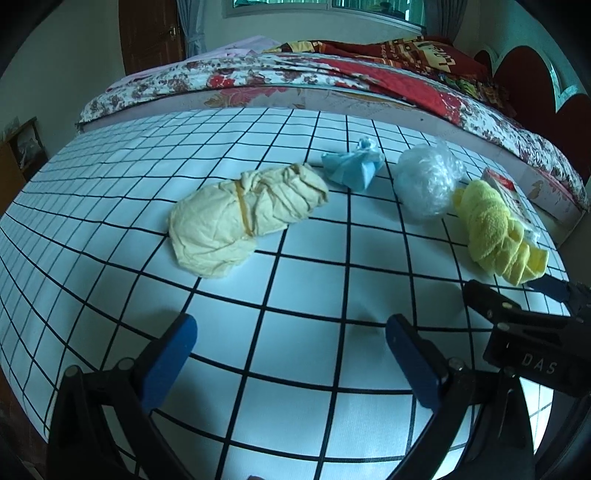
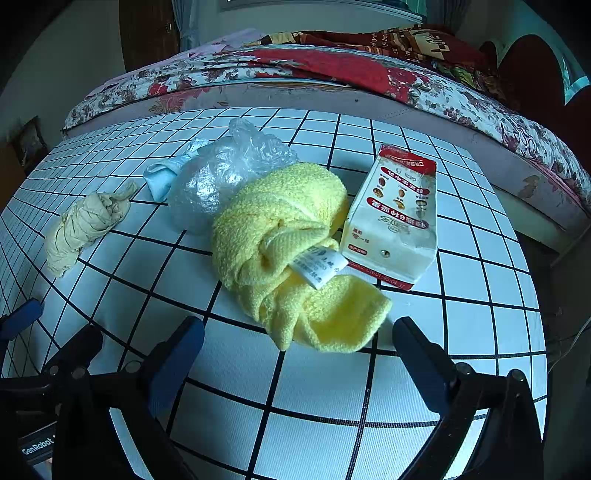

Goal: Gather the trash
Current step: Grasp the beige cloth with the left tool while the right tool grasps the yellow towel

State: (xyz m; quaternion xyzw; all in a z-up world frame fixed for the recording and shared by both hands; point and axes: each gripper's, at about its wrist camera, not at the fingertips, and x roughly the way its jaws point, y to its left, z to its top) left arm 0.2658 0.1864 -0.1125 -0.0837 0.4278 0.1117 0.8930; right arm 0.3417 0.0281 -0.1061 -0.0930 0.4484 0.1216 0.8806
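Note:
On the checked tablecloth (image 1: 303, 288) lie a crumpled beige cloth (image 1: 243, 218) bound with a rubber band, a blue wad (image 1: 352, 164), a clear plastic bag (image 1: 426, 179) and a knotted yellow towel (image 1: 495, 236). In the right wrist view the yellow towel (image 2: 288, 251) lies just ahead of my right gripper (image 2: 297, 354), which is open and empty. A white and red carton (image 2: 395, 218) lies right of the towel, with the plastic bag (image 2: 218, 181) behind it. My left gripper (image 1: 291, 354) is open, well short of the beige cloth. The right gripper (image 1: 532, 325) shows at the left view's right edge.
A bed (image 1: 332, 77) with a floral quilt runs along the table's far side. A brown door (image 1: 147, 33) and a curtain stand at the back left. The table's right edge (image 2: 543, 332) drops off close to the carton.

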